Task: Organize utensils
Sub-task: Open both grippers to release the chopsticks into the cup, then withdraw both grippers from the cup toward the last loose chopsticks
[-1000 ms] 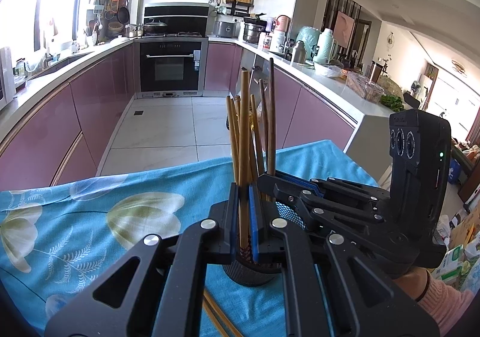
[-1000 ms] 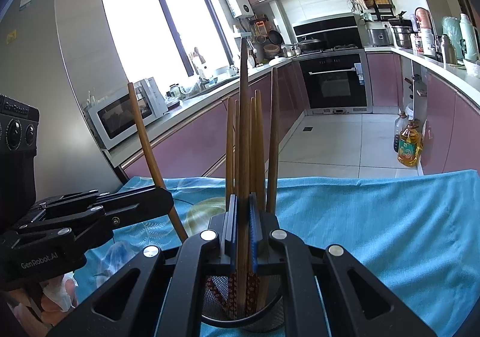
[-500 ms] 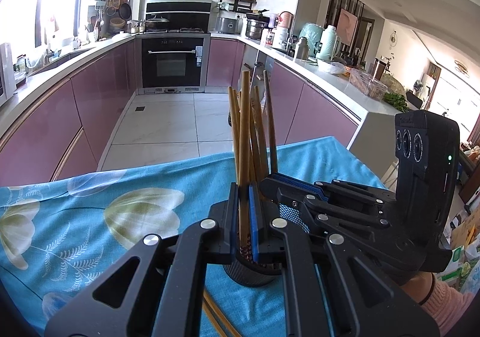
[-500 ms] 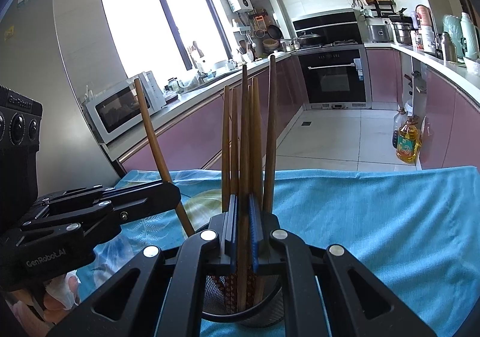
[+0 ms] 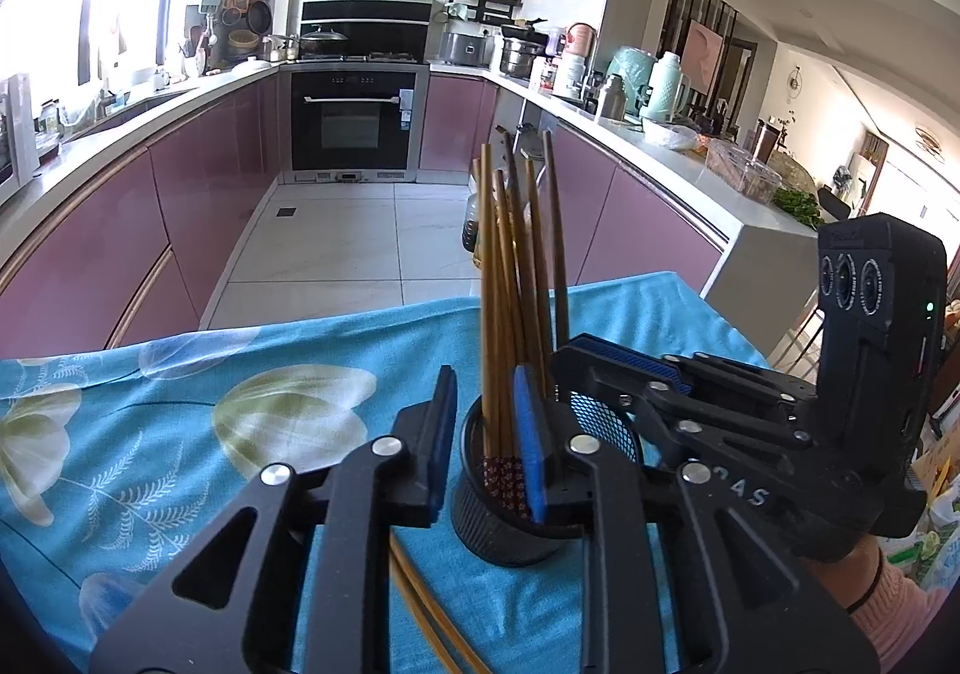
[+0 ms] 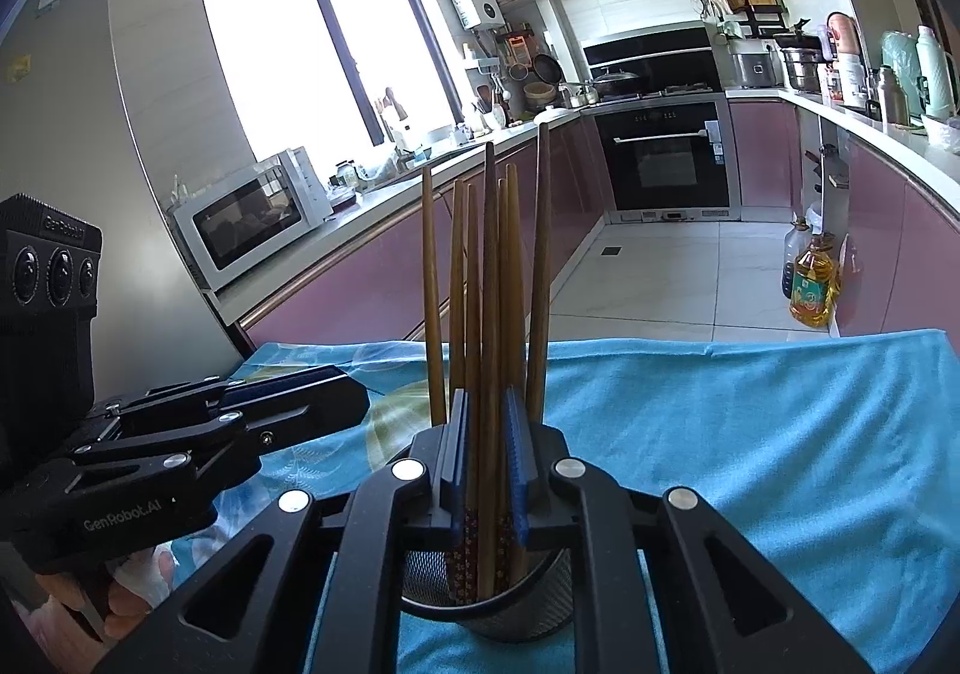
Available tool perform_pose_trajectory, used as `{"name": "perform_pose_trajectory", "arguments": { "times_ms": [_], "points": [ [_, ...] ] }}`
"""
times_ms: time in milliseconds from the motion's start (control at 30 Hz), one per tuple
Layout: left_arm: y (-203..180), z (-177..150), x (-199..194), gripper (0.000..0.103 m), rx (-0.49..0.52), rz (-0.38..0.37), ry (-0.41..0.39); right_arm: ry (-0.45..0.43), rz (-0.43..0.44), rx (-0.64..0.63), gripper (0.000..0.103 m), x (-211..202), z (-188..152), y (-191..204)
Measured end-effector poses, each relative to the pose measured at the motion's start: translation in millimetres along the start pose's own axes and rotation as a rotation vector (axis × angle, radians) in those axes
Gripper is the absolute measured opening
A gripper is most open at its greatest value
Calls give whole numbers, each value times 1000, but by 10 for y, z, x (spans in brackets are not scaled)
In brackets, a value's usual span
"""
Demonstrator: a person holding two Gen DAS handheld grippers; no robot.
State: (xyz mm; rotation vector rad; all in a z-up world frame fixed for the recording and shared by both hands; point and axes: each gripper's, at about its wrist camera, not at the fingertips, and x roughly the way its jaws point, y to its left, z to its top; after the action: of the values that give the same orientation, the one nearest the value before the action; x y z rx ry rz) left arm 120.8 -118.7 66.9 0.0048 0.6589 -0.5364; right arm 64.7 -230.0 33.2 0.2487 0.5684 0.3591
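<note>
Several wooden chopsticks [image 5: 510,278] stand upright in a black mesh holder [image 5: 498,524] on the blue floral tablecloth [image 5: 180,434]. My left gripper [image 5: 486,410] sits over the holder with its jaws opening. The sticks rise between its blue pads [image 5: 531,434] without being pressed. From the right, my right gripper [image 5: 576,368] reaches the same holder. In the right wrist view its jaws [image 6: 487,434] are also opening, with a gap beside the chopsticks [image 6: 489,284] between them. The holder [image 6: 540,590] sits just below, and the left gripper [image 6: 348,401] comes in from the left. Two loose chopsticks [image 5: 420,602] lie under the left gripper.
The table's far edge drops to a tiled kitchen floor. An oil bottle [image 6: 810,284] stands on the floor by the pink cabinets. A microwave [image 6: 246,218] sits on the left counter and an oven [image 5: 354,122] is at the back. A hand [image 5: 876,596] holds the right gripper.
Both grippers were shut on a chopstick and now have a gap between the pads. The stick that leaned in the left gripper now stands among the others in the holder.
</note>
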Motion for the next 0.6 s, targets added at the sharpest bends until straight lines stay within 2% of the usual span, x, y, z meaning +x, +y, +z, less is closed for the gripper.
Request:
{"name": "perform_pose_trajectory", "arguments": {
  "times_ms": [33,100,200,233,300,367,500,600],
  "points": [
    [18,-17,-36,26,-3,4,-9,-4,0,-5,18,-30,-4,9],
    [42,-55,-120,42,-7,21,-26,-16,3,-23,24,-126,-19,53],
    [96,-153,-298,60,-13,43,-58,-24,7,-60,33,-269,-73,134],
    [111,-196,-344,63,-10,50,-60,-21,16,-73,35,-307,-104,163],
    [153,-322,-436,77,2,78,-63,-5,27,-107,41,-373,-205,241],
    [226,-480,-508,86,9,111,-56,33,42,-136,47,-390,-330,311],
    [374,-789,-524,88,-15,145,1,115,13,-203,52,-322,-617,451],
    [478,-1002,-486,87,-38,159,52,189,25,-217,52,-207,-817,558]
  ]
}}
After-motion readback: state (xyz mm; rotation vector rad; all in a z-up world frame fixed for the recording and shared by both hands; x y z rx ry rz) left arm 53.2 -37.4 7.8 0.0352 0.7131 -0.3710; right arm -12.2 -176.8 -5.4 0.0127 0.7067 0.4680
